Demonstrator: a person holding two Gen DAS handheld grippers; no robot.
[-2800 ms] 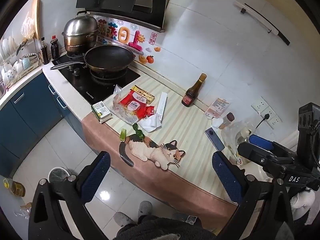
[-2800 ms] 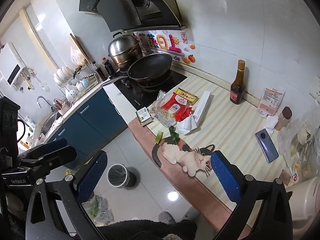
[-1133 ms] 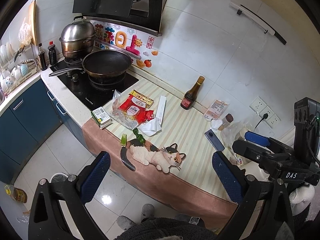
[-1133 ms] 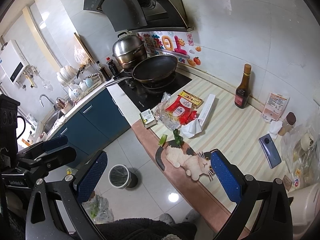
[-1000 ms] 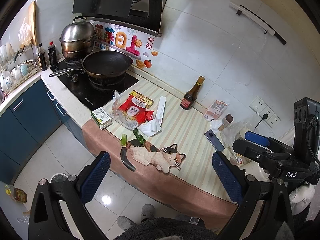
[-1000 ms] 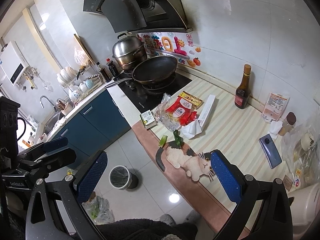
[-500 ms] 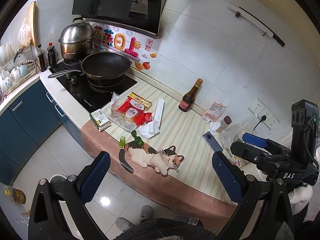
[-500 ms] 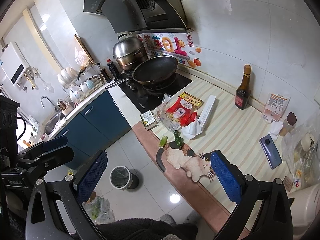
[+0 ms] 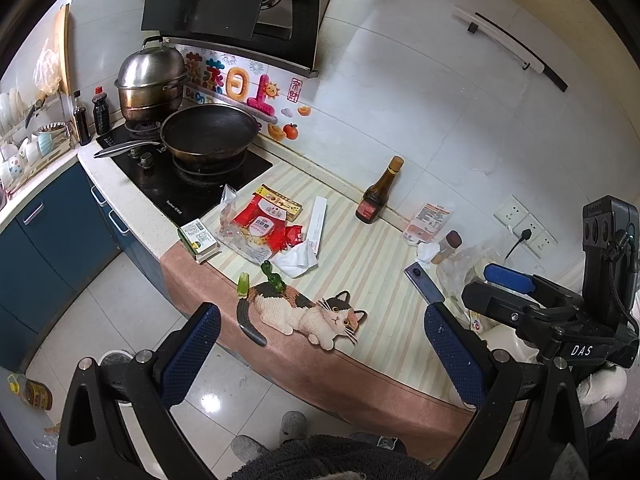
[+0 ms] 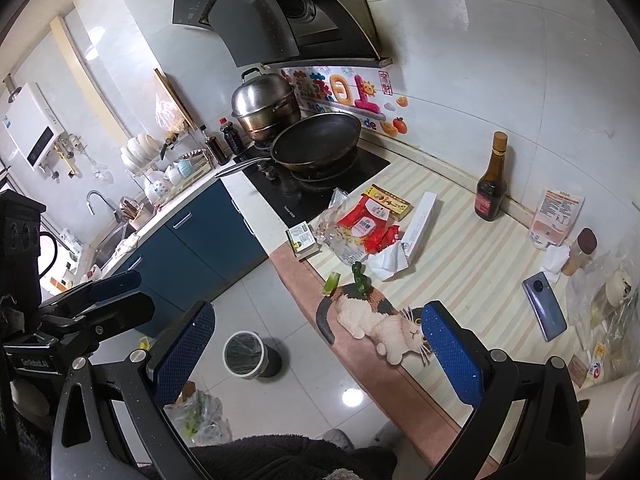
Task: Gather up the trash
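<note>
Looking into a home kitchen: frying pan point(image 9: 208, 130) and steel pot point(image 9: 150, 80) sitting on a stove point(image 9: 160, 184) under a hood point(image 9: 236, 4), dishes point(image 10: 140, 154) drying beside blue cabinets point(image 10: 200, 240).

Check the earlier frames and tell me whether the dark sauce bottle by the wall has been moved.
No. The dark sauce bottle stands at the same spot along the wall, same gap from the pink packet; only the camera shifts slightly.

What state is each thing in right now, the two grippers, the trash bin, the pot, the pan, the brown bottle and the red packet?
left gripper: open, empty.
right gripper: open, empty.
trash bin: upright on the floor, no lid.
steel pot: lid on, on the stove.
frying pan: looks empty, on the burner.
brown bottle: upright, capped.
red packet: lying flat on the counter.
</note>
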